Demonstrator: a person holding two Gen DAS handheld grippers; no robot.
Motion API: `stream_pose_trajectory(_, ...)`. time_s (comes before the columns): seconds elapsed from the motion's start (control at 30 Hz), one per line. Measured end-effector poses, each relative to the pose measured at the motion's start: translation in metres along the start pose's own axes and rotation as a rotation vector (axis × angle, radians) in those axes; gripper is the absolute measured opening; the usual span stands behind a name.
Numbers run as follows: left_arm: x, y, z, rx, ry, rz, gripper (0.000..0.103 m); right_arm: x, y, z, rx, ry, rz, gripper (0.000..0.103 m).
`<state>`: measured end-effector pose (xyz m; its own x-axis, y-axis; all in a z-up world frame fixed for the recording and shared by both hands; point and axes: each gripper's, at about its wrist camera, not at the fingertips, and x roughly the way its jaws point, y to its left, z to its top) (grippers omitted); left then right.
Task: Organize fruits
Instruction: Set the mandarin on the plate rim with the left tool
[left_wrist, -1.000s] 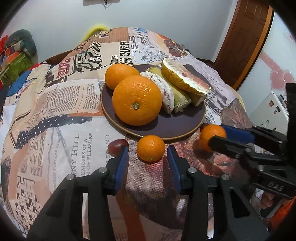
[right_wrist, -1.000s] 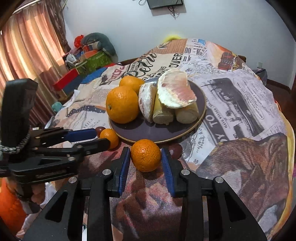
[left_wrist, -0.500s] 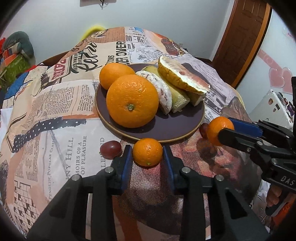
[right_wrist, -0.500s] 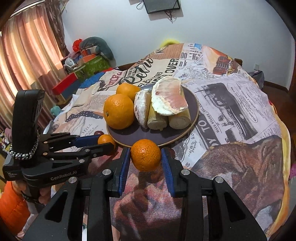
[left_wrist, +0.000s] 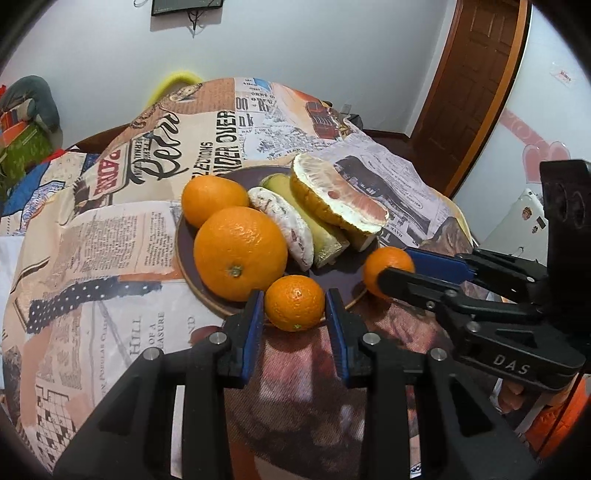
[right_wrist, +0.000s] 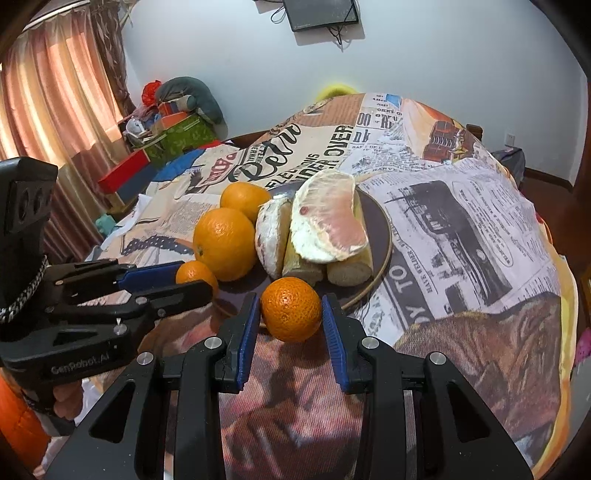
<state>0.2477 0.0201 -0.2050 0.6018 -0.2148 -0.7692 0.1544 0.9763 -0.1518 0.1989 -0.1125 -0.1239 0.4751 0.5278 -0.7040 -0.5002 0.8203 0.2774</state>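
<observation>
My left gripper is shut on a small mandarin, held over the near rim of the dark plate. My right gripper is shut on a second small mandarin, also raised by the plate's front edge. On the plate lie a big orange, a second orange behind it, a peeled pomelo wedge, a half pomelo and pale sugarcane pieces. Each gripper shows in the other's view: the right gripper, the left gripper.
A newspaper-print cloth covers the round table, which drops away at its edges. Boxes and cushions pile up by the curtain at the left. A wooden door stands at the far right. A hand grips the left tool.
My left gripper closed on the small mandarin and lifted it off the cloth toward the plate. My right gripper also rose with its mandarin. The grapes on the cloth have dropped out of view.
</observation>
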Motion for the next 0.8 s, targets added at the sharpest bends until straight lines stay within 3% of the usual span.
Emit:
stream_pose_trajectory(0.4,0.024,0.000,-0.001,0.015,0.043,0.001,0.033,0.019,-0.006,0.003,0.022,0.036,0.019,0.032)
stream_pose_trajectory(0.8,0.018,-0.001,-0.004,0.017,0.041,-0.001,0.038,0.010,-0.008,0.004,0.050,0.032,0.016,0.032)
